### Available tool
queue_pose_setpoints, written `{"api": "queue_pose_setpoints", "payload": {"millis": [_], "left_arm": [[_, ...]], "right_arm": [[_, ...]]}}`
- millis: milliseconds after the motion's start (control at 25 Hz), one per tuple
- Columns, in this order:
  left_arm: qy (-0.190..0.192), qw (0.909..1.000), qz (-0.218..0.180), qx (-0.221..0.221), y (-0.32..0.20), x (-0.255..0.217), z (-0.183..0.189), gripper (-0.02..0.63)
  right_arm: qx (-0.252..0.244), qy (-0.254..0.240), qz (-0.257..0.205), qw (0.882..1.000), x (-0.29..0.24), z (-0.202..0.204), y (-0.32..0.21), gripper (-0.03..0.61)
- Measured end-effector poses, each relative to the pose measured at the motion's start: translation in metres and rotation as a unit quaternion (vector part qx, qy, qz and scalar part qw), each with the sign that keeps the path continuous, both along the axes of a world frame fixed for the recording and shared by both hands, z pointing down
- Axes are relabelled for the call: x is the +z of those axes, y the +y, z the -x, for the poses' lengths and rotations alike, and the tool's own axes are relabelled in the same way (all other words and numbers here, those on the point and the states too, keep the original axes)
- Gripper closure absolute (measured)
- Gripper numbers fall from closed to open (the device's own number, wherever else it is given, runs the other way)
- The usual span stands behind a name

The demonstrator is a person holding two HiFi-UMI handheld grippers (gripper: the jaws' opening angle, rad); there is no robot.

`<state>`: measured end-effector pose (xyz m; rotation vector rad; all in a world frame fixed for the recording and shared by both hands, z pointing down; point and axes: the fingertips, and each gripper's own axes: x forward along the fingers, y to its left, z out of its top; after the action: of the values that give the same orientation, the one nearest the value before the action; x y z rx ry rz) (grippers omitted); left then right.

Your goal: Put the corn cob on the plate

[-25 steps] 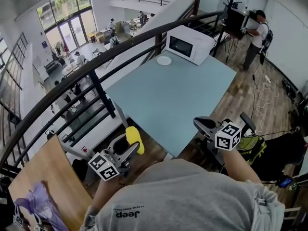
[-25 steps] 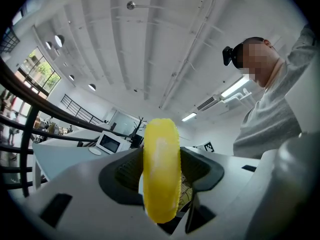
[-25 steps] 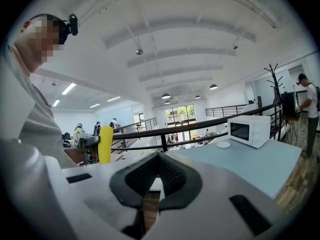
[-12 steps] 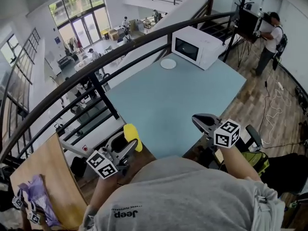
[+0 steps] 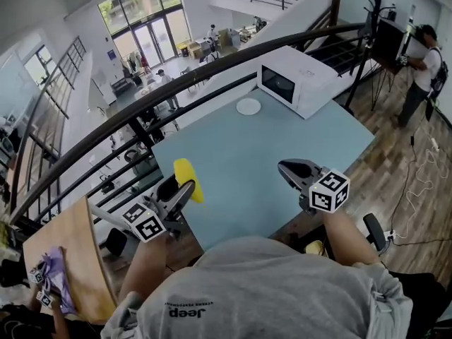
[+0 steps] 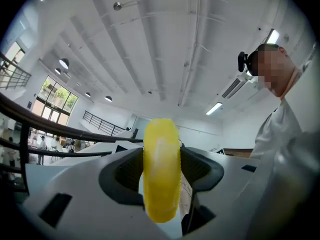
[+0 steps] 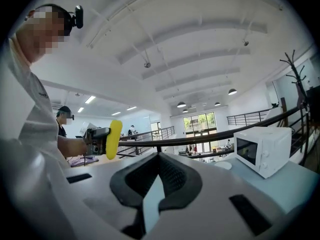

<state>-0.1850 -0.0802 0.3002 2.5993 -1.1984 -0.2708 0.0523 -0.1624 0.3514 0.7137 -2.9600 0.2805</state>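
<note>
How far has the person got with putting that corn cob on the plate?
Done: the corn cob is picked up, clamped in the left gripper. In hand: it is held in the air at the near left edge of the table. Left: the white plate sits empty at the far end beside the microwave, so the cob must cross the table and be set down. The right gripper is shut and empty.

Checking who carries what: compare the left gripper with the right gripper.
The left gripper clamps the yellow corn cob; the right gripper holds nothing. The left gripper's jaws stand apart around it; the right gripper's meet. Both point towards the blue table.
</note>
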Motion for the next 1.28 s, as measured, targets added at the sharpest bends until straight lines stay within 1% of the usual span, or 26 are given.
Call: {"api": "queue_pose_setpoints", "payload": {"millis": [120, 240, 360, 480, 680, 800, 920, 1040, 1280], "left_arm": [[-0.032, 0.9994, 0.013, 0.005, -0.046, -0.015, 0.002, 0.373], [-0.047, 0.9985, 0.015, 0.023, -0.102, -0.027, 0.013, 0.373], [-0.061, 0.9971, 0.013, 0.045, -0.16, -0.027, 0.028, 0.373], [-0.072, 0.9954, 0.017, 0.062, -0.221, -0.013, 0.047, 0.373], [-0.106, 0.9912, 0.018, 0.077, -0.319, 0.024, 0.058, 0.373], [-0.13, 0.988, 0.033, 0.076, -0.363, 0.057, 0.056, 0.373], [-0.162, 0.9825, 0.053, 0.076, -0.404, 0.091, 0.055, 0.373], [-0.181, 0.9782, 0.071, 0.073, -0.445, 0.122, 0.053, 0.373], [-0.221, 0.9686, 0.091, 0.068, -0.523, 0.17, 0.045, 0.373]], "right_arm": [[0.013, -0.022, 0.001, 1.0, 0.001, -0.006, -0.03, 0.561], [0.042, -0.035, 0.006, 0.998, 0.008, -0.001, -0.067, 0.561], [0.062, -0.023, 0.009, 0.998, 0.024, 0.02, -0.1, 0.561], [0.084, -0.009, 0.013, 0.996, 0.038, 0.044, -0.136, 0.561], [0.12, 0.005, 0.008, 0.993, 0.05, 0.061, -0.202, 0.561], [0.128, 0.012, 0.006, 0.992, 0.059, 0.063, -0.243, 0.561], [0.131, 0.022, 0.003, 0.991, 0.073, 0.066, -0.286, 0.561], [0.134, 0.035, 0.004, 0.99, 0.097, 0.069, -0.327, 0.561], [0.135, 0.059, 0.016, 0.989, 0.154, 0.073, -0.396, 0.561]]}}
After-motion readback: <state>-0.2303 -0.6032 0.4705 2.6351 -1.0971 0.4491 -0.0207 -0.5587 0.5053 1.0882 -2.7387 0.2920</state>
